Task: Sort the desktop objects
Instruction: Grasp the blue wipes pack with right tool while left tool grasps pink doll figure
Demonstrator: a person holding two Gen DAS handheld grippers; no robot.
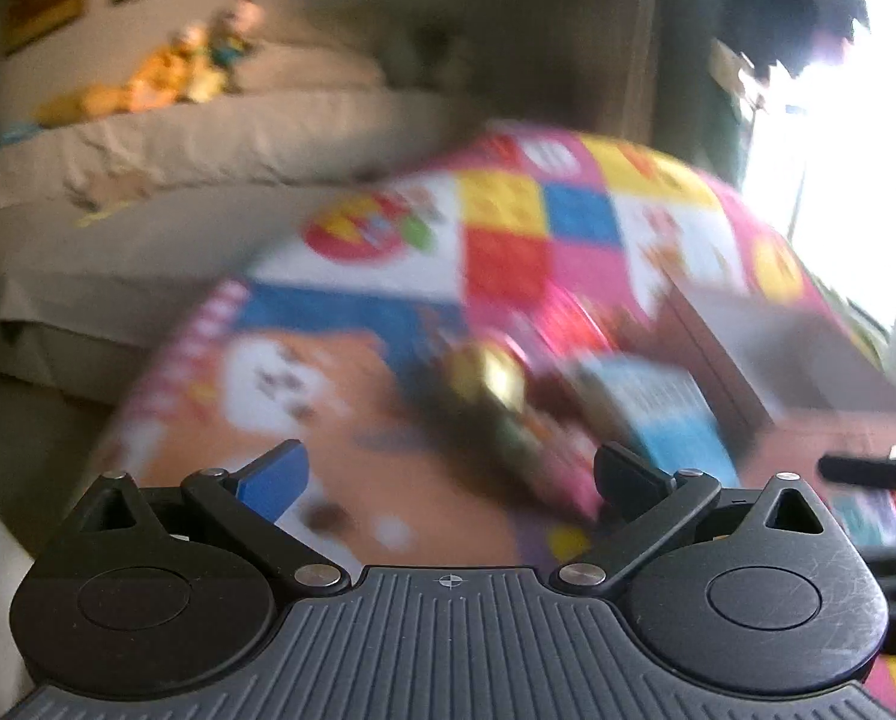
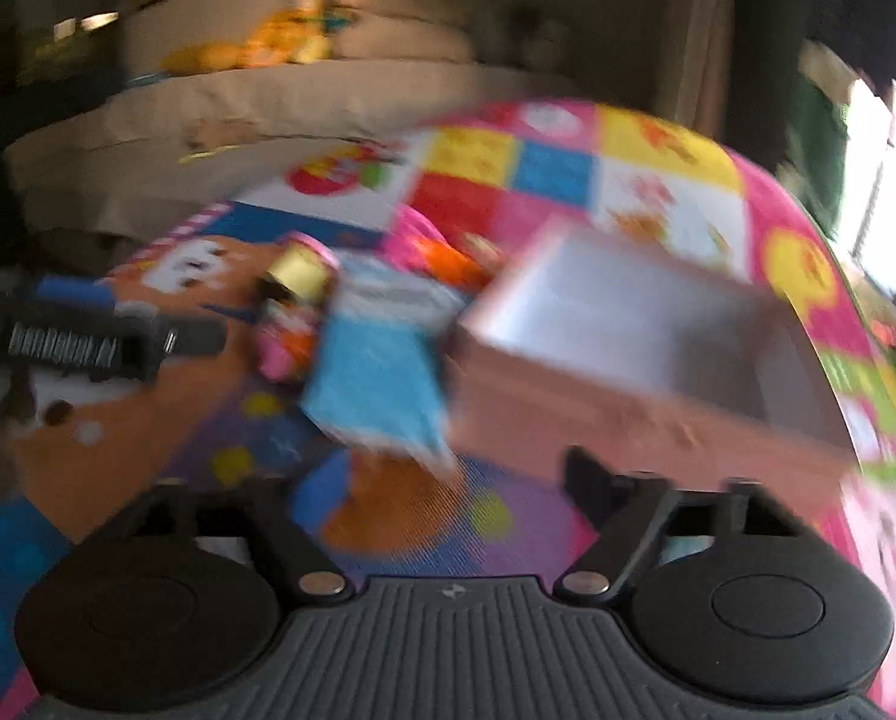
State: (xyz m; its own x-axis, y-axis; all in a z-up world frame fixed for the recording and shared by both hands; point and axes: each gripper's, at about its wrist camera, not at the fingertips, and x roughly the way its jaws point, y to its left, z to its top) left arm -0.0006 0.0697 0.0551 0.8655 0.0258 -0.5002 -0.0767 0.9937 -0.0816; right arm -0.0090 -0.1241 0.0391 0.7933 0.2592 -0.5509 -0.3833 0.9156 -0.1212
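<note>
**Blurred frames, both tongs empty above the play mat**

Risk first: both views were smeared, so any reach from there would likely have been aimed off. The objects sat packed together, so a wide pair of jaws could have knocked the gold-capped cylinder (image 2: pixel 305 275) onto its neighbours or dragged the blue packet (image 2: pixel 381 378) along with it. The packet looked flat and limp; a pinch at its edge would probably have slipped.

Left gripper (image 1: pixel 448 474): jaws spread wide, nothing between them. Right gripper (image 2: pixel 441 480): its left finger too blurred to place, nothing between the jaws in view, so it read as released.

Layout on the colourful mat (image 1: pixel 508 204): the cylinder lay ahead of the left tongs, well clear of the fingertips, slightly right of centre. The blue packet was just beside it, to the right. The cardboard box (image 2: pixel 628 324), open-topped, stood right of the packet, ahead of the right tongs and touching or nearly touching the packet; blur hid which. From the right wrist view the packet lay ahead, left of centre, apart from the fingers. An orange and pink item (image 2: pixel 448 258) behind the packet could not be identified.
</note>
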